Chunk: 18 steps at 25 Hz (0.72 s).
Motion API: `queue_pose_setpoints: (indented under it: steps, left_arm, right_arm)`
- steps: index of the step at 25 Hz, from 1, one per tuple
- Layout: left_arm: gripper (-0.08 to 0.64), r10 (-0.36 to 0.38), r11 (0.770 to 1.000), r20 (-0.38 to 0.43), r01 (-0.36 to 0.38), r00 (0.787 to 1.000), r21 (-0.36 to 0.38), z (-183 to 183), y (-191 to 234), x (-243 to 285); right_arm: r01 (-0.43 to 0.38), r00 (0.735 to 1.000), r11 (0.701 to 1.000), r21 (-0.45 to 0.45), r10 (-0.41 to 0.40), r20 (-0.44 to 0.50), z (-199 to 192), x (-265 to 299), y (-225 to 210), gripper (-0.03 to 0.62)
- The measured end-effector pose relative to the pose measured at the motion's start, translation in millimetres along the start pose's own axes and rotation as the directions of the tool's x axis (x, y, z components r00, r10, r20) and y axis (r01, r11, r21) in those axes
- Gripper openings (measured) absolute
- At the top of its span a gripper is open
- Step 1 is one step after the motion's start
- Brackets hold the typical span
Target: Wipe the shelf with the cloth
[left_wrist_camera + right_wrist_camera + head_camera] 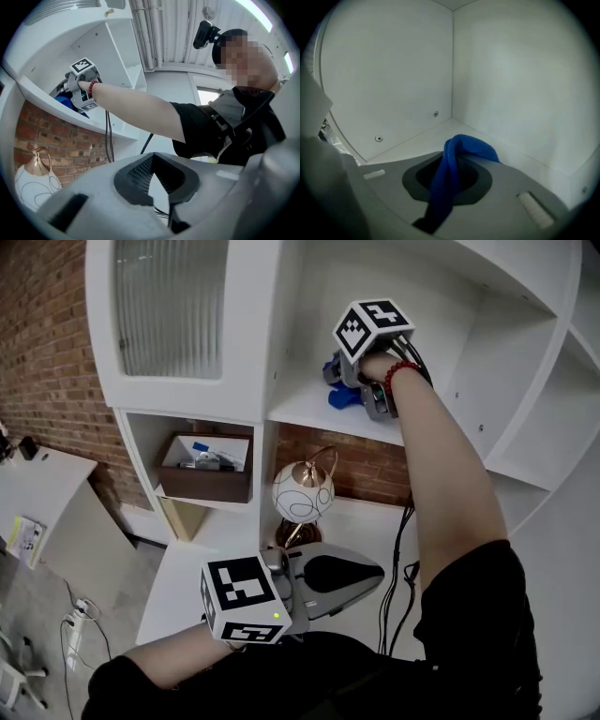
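The person reaches the right gripper point(349, 390) up into an open compartment of the white shelf point(298, 409), at about 1 o'clock in the head view. Its jaws are pressed together on the blue cloth point(342, 397). In the right gripper view the cloth point(461, 147) goes up between the two dark pads of the right gripper point(451, 174), folds over at the top and hangs toward the shelf board in front. I cannot tell if the fold touches the board. Beyond it, at 12 o'clock, two white inner walls meet in the back corner, and small screws show low in the left wall.

A red bead bracelet point(401, 369) sits on the wrist of this arm.

The left gripper point(361, 576) is held low, at about 6 o'clock in the head view, well apart from the cloth. In its own view the left gripper point(152, 180) has the pads closed on each other at the tips, with nothing between them.

One level under the cloth's compartment stands a round white lamp point(303, 491) with thin gold lines, before a brick back wall. At 9 o'clock from the lamp a brown box point(206, 479) with small items inside sits in the next compartment. Above the box is a door with ribbed glass point(169, 306). Black cables point(398, 549) hang down at 3 o'clock from the lamp.
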<state>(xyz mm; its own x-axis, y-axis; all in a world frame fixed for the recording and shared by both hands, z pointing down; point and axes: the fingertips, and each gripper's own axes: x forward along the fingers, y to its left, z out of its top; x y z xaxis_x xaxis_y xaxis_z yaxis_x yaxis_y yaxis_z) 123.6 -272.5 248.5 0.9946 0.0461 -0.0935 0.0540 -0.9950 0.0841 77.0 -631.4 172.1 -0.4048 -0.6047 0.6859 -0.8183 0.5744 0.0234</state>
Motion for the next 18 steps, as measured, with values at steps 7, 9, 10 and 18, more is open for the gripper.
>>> queue_pose_setpoints:
  steps: [7, 9, 10, 18]
  left_arm:
    - [0.0, -0.01, 1.0, 0.003, 0.01, 1.0, -0.005, -1, -10, 8]
    - [0.0, -0.011, 1.0, 0.004, 0.011, 1.0, -0.009, -1, -12, 9]
    - [0.0, -0.011, 1.0, 0.003, 0.011, 1.0, -0.01, -1, -12, 9]
    - [-0.001, -0.006, 1.0, 0.007, 0.006, 1.0, 0.002, 1, -18, 12]
  right_arm:
    - [0.122, 0.992, 0.989, 0.088, -0.122, -0.006, -37, -36, -62, 0.035]
    - [0.16, 0.987, 0.98, 0.117, -0.16, -0.011, -49, -47, -80, 0.035]
    - [0.178, 0.984, 0.975, 0.132, -0.178, -0.013, -54, -52, -88, 0.035]
    - [0.265, 0.964, 0.933, 0.242, -0.264, -0.036, -89, -88, -133, 0.035]
